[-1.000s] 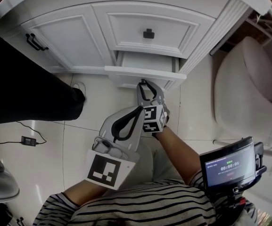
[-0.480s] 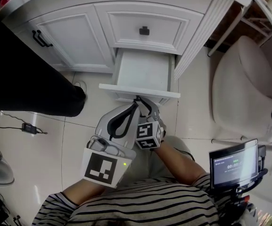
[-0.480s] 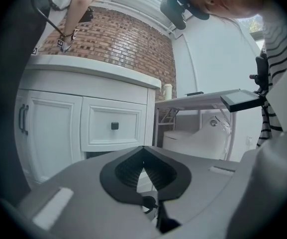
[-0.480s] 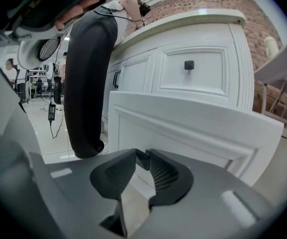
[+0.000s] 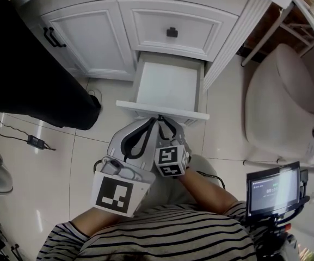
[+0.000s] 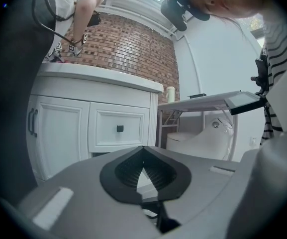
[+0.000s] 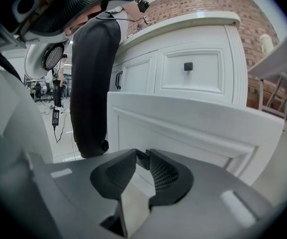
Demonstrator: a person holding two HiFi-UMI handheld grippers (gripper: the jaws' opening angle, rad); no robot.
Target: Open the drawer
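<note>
The white lower drawer (image 5: 166, 84) of the vanity stands pulled out, and its inside shows bare. Its front panel (image 7: 193, 126) fills the right gripper view. My right gripper (image 5: 161, 118) is at the middle of that panel, shut on the small dark drawer handle (image 7: 142, 158), which shows between its pads. My left gripper (image 5: 153, 122) hangs just left of it, in front of the panel, with its tips together and nothing held. The left gripper (image 6: 143, 151) looks toward the vanity above the drawer.
Above is a shut upper drawer with a black knob (image 5: 171, 32); to its left is a cabinet door with a black handle (image 5: 51, 37). A person's dark leg (image 5: 31, 75) stands left. A toilet (image 5: 284, 99) is right. A cable and adapter (image 5: 36, 141) lie on the tiles.
The lower drawer has slid out from nearly shut to wide open. My right gripper came back toward me with the handle, and the left gripper shifted a little alongside.
</note>
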